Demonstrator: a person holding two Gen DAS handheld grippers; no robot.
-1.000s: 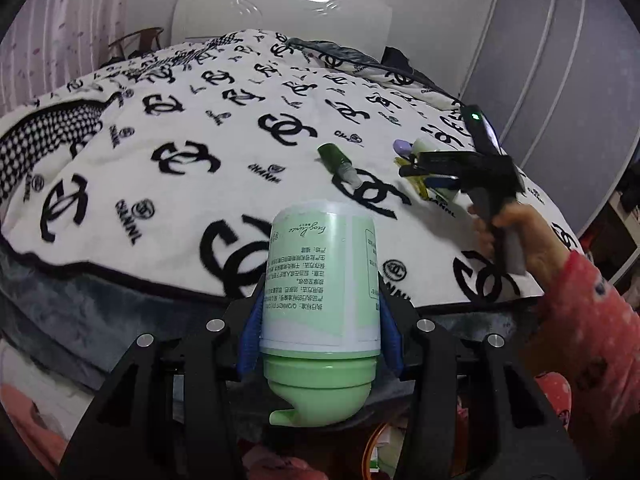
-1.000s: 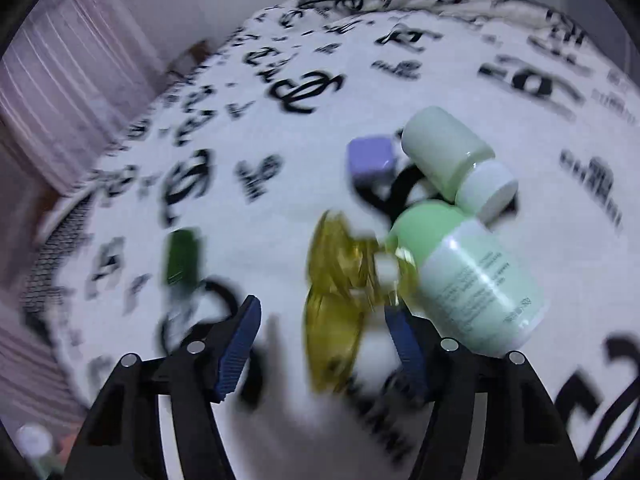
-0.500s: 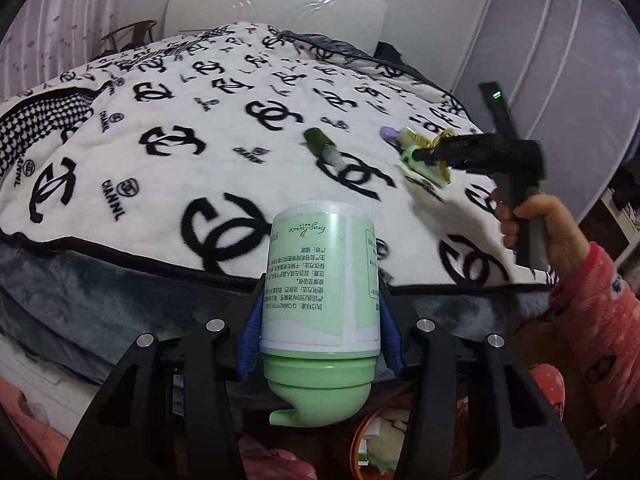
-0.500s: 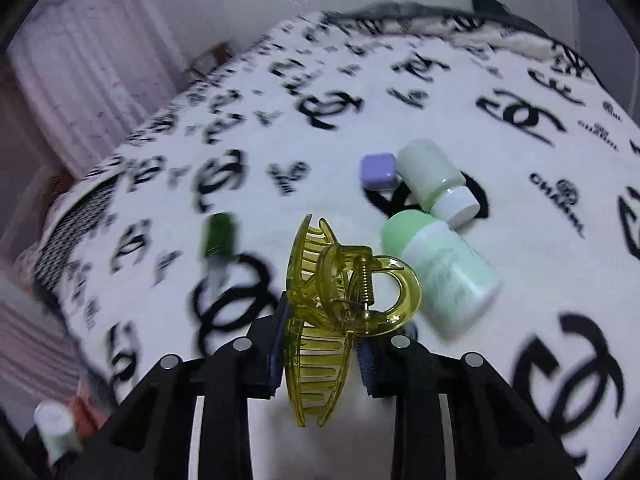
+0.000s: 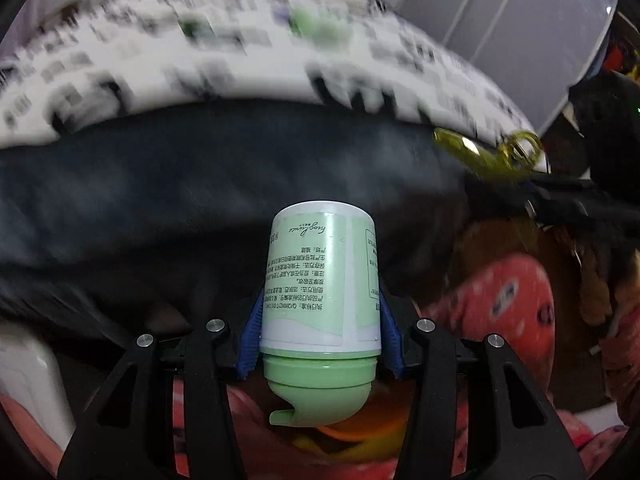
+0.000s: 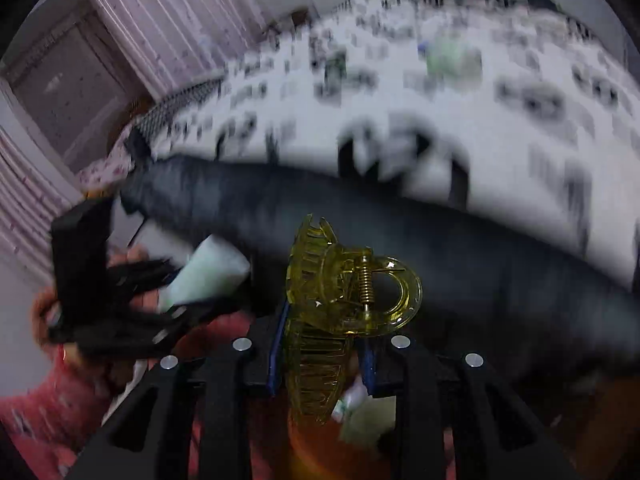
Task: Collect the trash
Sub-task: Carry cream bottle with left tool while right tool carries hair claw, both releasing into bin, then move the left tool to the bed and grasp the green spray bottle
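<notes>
Blurred bed (image 5: 248,68), left hand-held gripper (image 5: 320,336) clamping green bottle (image 5: 320,280) (cap down)

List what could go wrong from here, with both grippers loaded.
1. The left gripper clamps the green bottle only near its cap end; it may tip or slip.
2. The right gripper pinches the yellow hair claw by its teeth, and the frames are motion-blurred; a fast swing might fling it.

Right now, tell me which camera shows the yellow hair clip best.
The right wrist view: the yellow hair clip sits centered and sharp, clamped in the right tongs, teeth and spring visible. The left wrist view shows it only as a blurred yellow shape at the right edge.
</notes>
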